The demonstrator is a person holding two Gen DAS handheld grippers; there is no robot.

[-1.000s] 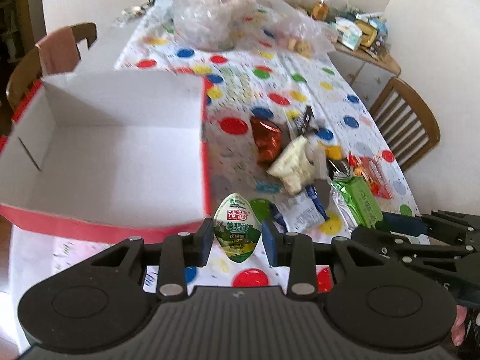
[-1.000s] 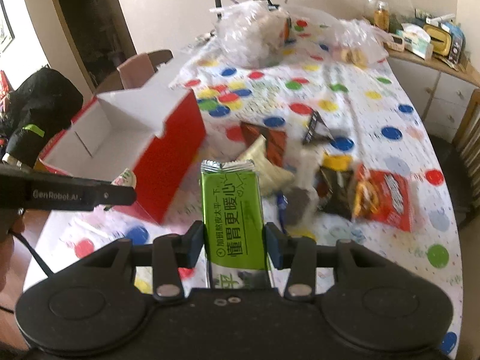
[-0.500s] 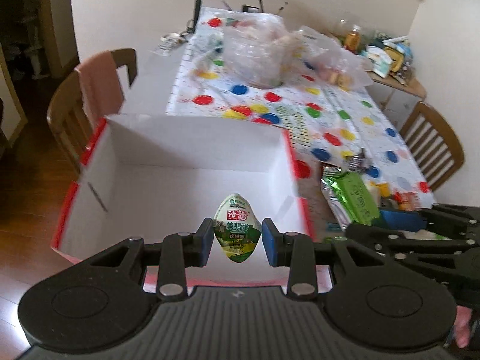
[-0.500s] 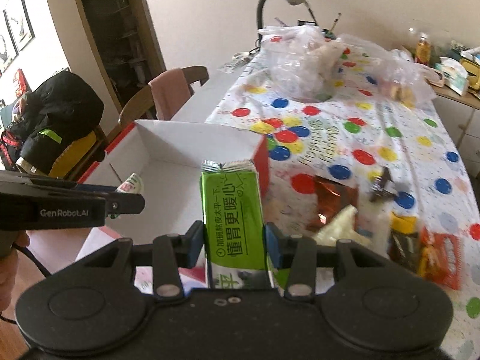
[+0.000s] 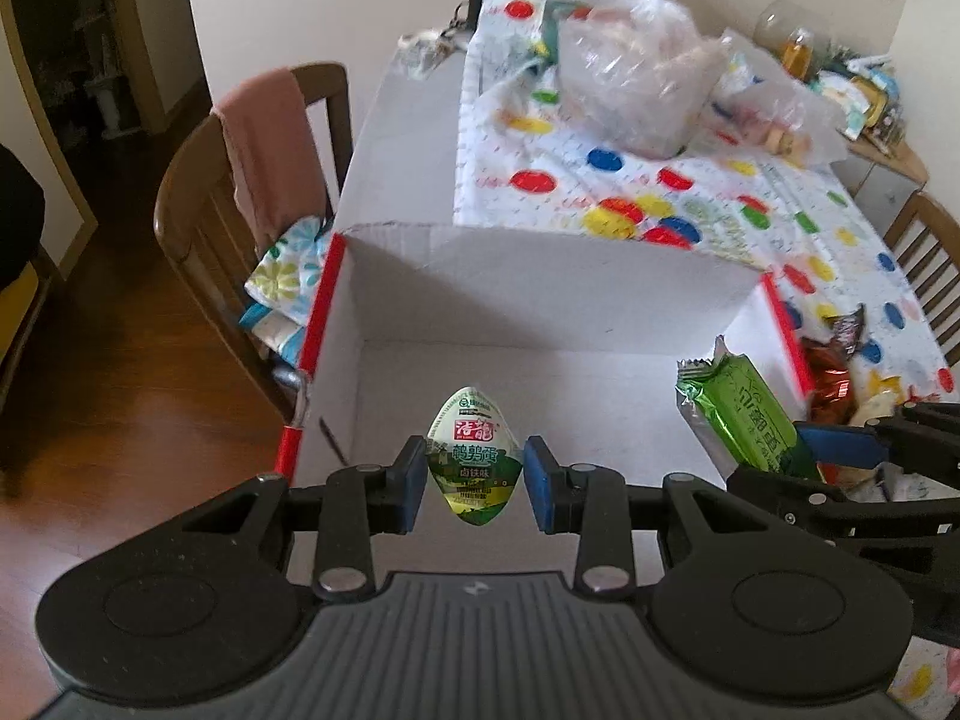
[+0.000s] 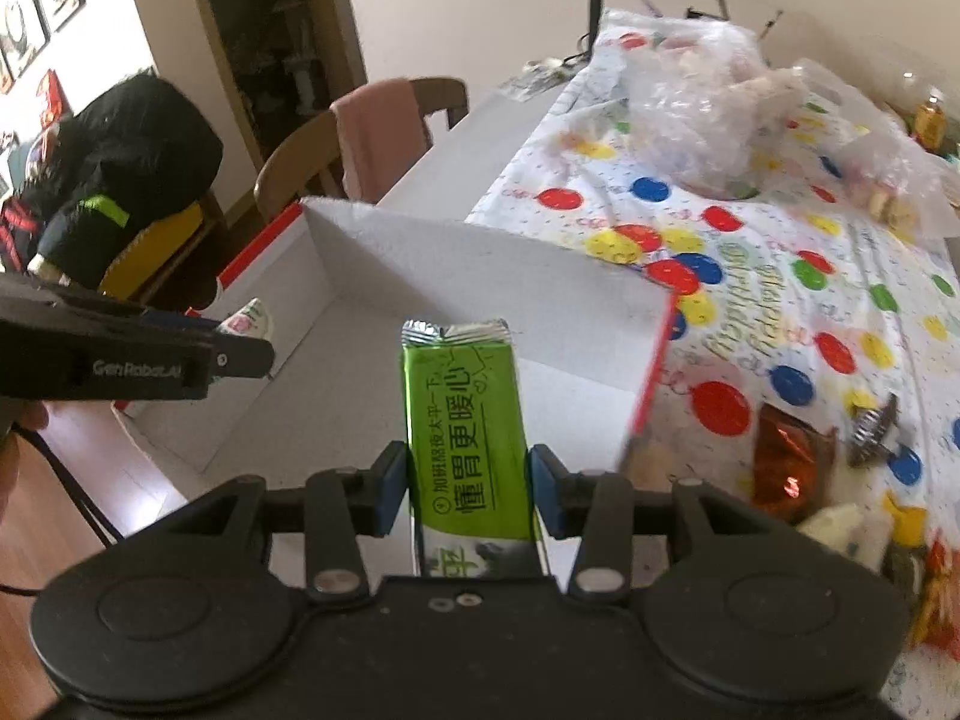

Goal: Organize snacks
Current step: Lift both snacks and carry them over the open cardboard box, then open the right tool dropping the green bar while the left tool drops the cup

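Surface: polka-dot tablecloth, open red-and-white cardboard box.
Left claw: I grip 1 small green egg-shaped foil packet over box; light, slippery.
Right claw: clenched on 1 green foil bar wrapper mid-length; crinkly, soft.

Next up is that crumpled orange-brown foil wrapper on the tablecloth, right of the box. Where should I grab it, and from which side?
Probably take the orange-brown foil wrapper across its puffed middle, coming straight down from above. It lies flat on the tablecloth, so its edges give little to pinch. The cardboard box wall stands close on its left, and other snacks crowd its near side.
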